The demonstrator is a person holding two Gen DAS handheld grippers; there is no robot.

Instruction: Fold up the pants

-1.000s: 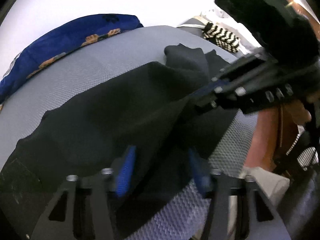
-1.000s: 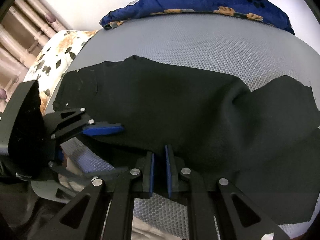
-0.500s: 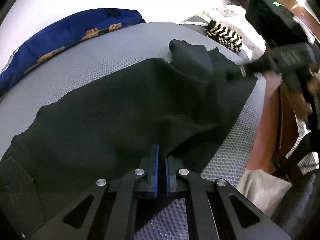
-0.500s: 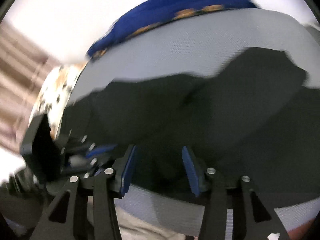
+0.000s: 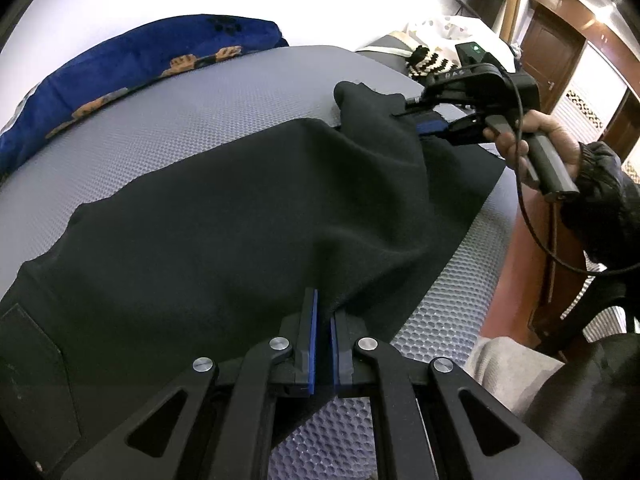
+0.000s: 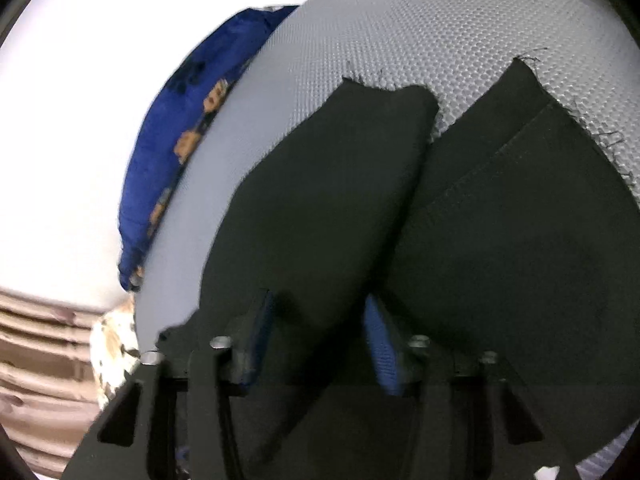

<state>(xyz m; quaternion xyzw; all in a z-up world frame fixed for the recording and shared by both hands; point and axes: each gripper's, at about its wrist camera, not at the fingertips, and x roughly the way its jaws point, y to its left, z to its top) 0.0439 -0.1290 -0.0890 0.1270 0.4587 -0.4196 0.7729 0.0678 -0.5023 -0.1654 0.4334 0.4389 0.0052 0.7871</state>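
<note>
Left-wrist view: left claw [image 5: 323,312] pinches the black pants [image 5: 224,216] — right claw [image 6: 318,320] spread around a leg.

One pair of black pants [image 5: 240,216], two tools — left [image 5: 323,344], right [image 6: 320,344] — one blue pillow [image 5: 120,68], one grey mattress [image 5: 224,104].

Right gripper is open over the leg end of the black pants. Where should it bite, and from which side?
Judging by the pose, grip the raised upper leg of the pants where it bunches between the right gripper's fingers, coming from the near bed edge; that fold stands proud, the lower leg lies flat.
</note>
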